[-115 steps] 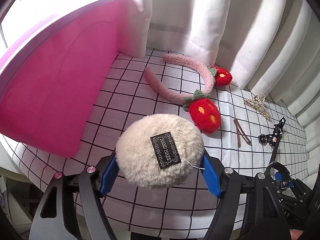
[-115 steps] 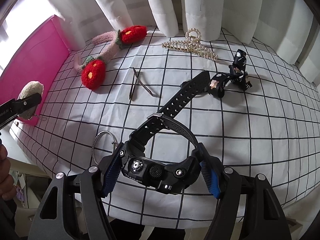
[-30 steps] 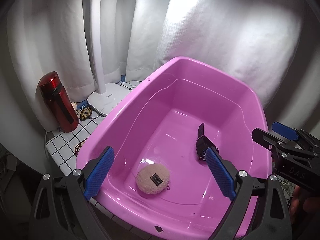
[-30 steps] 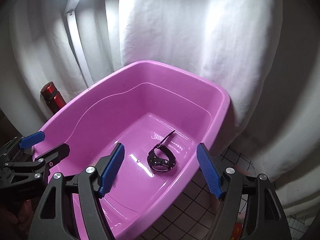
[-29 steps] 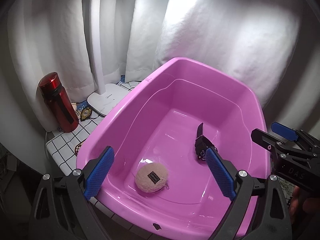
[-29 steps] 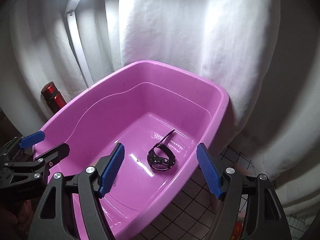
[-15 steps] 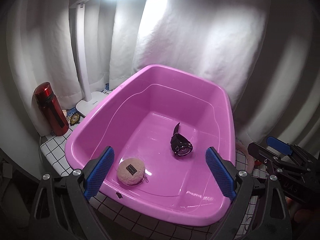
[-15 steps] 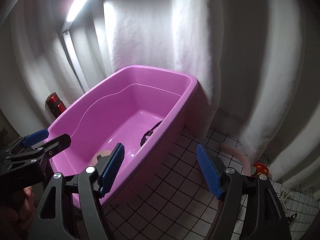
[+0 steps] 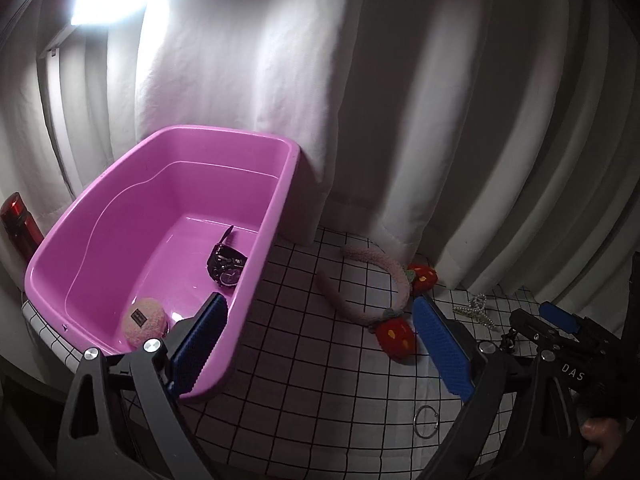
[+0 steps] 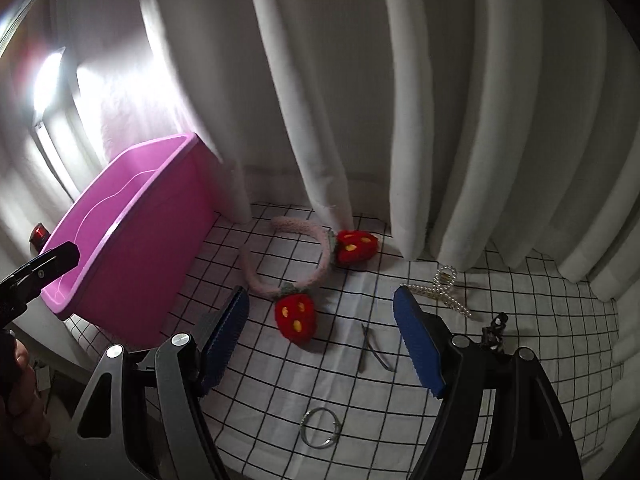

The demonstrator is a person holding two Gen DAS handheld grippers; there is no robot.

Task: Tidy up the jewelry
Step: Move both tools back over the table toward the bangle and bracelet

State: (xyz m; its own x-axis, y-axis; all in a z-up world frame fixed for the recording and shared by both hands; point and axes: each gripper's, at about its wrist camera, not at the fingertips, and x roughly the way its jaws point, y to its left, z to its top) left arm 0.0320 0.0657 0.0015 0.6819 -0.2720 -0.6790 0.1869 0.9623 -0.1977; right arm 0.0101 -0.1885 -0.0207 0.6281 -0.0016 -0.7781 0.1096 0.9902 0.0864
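A pink tub (image 9: 276,200) (image 10: 132,216) stands at the left on the grid cloth. Inside it lie a black watch (image 9: 226,266) and a fluffy beige puff (image 9: 144,320). On the cloth lie a pink strawberry headband (image 9: 394,280) (image 10: 296,276), a pearl hair claw (image 9: 478,310) (image 10: 444,286), a thin hair clip (image 10: 370,346), a silver ring (image 9: 426,422) (image 10: 320,426) and a dark charm piece (image 10: 494,330). My left gripper (image 9: 320,344) is open and empty over the tub's right wall. My right gripper (image 10: 320,344) is open and empty above the headband and clip.
White curtains (image 9: 400,100) close off the back. A red bottle (image 9: 18,224) and a lamp post (image 9: 60,120) stand left of the tub. The cloth's front edge drops off below the grippers. The right gripper also shows in the left wrist view (image 9: 560,332).
Both grippers have swung right and back from the tub toward the cloth with the loose jewelry. Earlier they let go of the puff and the watch into the tub.
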